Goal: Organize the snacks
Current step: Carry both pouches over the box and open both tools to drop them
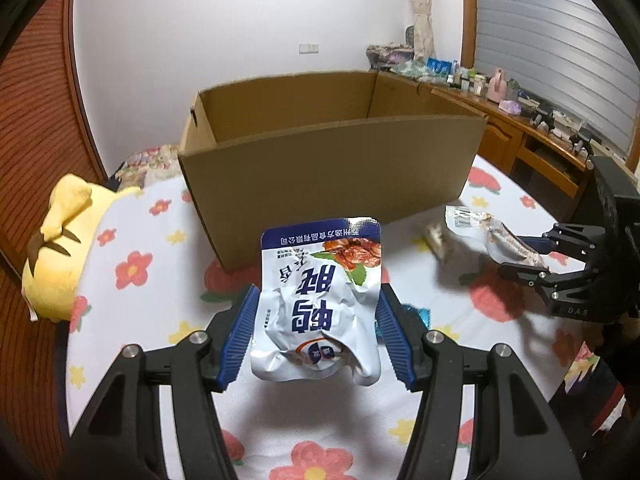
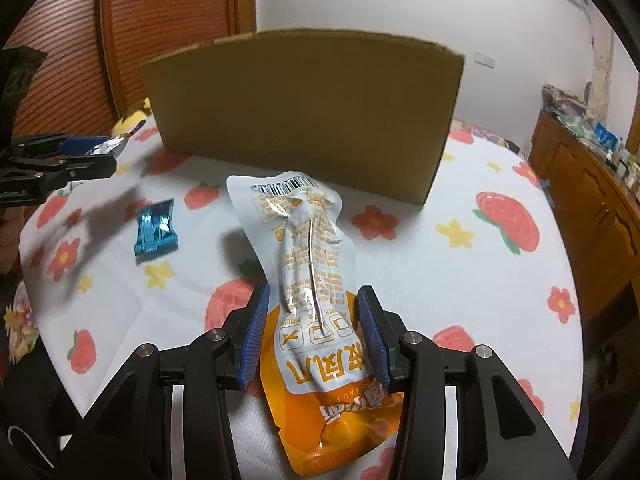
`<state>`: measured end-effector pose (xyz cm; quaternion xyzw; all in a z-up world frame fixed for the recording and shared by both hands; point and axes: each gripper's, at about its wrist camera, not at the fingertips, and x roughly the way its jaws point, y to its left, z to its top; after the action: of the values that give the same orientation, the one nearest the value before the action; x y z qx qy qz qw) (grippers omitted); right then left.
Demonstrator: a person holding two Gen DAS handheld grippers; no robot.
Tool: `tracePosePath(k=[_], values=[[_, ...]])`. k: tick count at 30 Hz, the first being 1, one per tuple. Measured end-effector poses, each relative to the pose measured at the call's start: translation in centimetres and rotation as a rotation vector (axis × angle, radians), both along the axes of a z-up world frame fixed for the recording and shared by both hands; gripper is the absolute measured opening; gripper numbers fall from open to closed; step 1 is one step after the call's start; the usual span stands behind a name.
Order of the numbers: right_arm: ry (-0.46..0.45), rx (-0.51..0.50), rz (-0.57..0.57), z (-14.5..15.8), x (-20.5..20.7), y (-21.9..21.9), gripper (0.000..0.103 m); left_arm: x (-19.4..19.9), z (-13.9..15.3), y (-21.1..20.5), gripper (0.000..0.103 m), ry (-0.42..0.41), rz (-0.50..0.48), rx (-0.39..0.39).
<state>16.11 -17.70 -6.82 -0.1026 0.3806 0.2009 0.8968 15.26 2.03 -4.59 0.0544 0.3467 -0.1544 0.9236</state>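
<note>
Snack pouches are light, crinkly and slippery — your left gripper [image 1: 318, 320] fingers pinch the white pouch [image 1: 320, 300] mid-body, your right gripper [image 2: 316, 336] fingers the orange pouch [image 2: 316, 320] — keep clear of the flimsy edge seals.

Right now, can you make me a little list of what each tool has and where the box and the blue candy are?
left tool: shut on a crumpled white and blue snack pouch, lifted above the bed
right tool: shut on a long orange and white snack pouch
open brown cardboard box: upright on the white flowered bedsheet, behind both pouches
small shiny blue candy wrapper: lying on the sheet, apart from the box
yellow plush toy: at the bed's edge, left of the box
</note>
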Motion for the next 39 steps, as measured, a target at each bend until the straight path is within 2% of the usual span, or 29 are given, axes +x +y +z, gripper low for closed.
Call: tracePosePath(k=[6,11,19,28,39], values=[[-0.098,0.017,0.015,2.6,-0.8,-0.5,0.045,0.0,2.8,-0.2,0.059,-0.068,-0.011,-0.013],[-0.192,0.035,0.043,7.1,-0.5,-0.4,0.045,1.1,4.9,-0.3,0.059,-0.112,-0.014,-0.017],[-0.257,0.033,0.085,11.9,3.5,1.1,0.045,4.5,7.2,-0.1,0.059,-0.142,0.006,-0.007],[-0.238,0.037,0.125,12.3,9.8,3.6,0.045,8.5,7.7,-0.6,0.059,-0.131,0.01,0.056],[-0.182,0.023,0.145,10.8,13.8,5.0,0.046,12.0,6.9,-0.6,0.059,-0.095,0.023,0.076]])
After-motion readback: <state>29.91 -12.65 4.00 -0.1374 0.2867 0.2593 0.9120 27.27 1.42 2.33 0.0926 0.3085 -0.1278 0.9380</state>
